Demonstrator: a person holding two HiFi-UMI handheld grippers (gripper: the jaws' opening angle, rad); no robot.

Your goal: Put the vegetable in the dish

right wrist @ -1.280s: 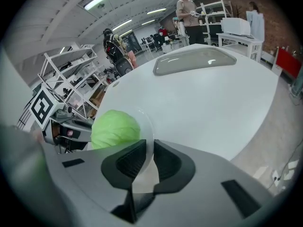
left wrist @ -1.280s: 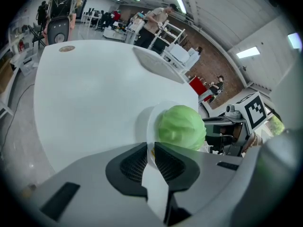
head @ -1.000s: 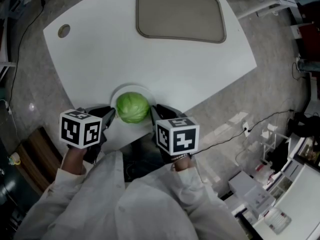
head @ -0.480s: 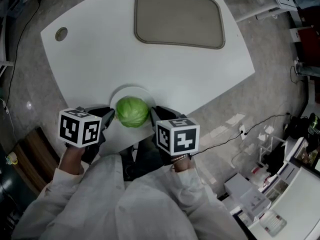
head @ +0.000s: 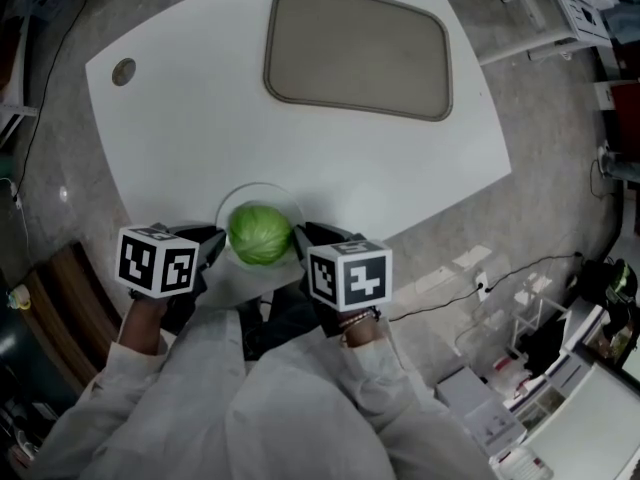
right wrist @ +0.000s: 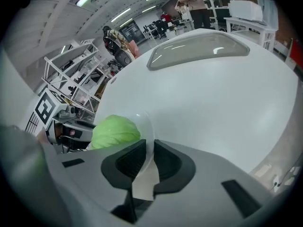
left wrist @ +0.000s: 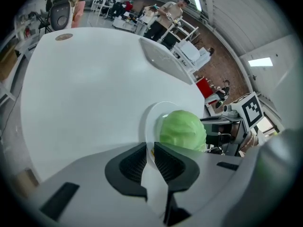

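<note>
A round green cabbage (head: 260,233) sits in a white dish (head: 240,200) at the near edge of the white table (head: 300,128). My left gripper (head: 208,251) is shut on the dish's left rim (left wrist: 147,126), the rim pinched between its dark pads. My right gripper (head: 300,243) is shut on the opposite rim (right wrist: 149,135). From each gripper view the cabbage (left wrist: 182,130) (right wrist: 115,131) fills the dish just beyond the jaws, with the other gripper behind it.
A large grey tray (head: 358,40) lies on the far part of the table. A small round hole (head: 123,72) sits at the table's far left corner. Shelving and cables stand on the floor at the right. People stand in the background of both gripper views.
Both grippers, the dish and the cabbage have shifted slightly left and toward the near table edge. The grips on the rim are unchanged.
</note>
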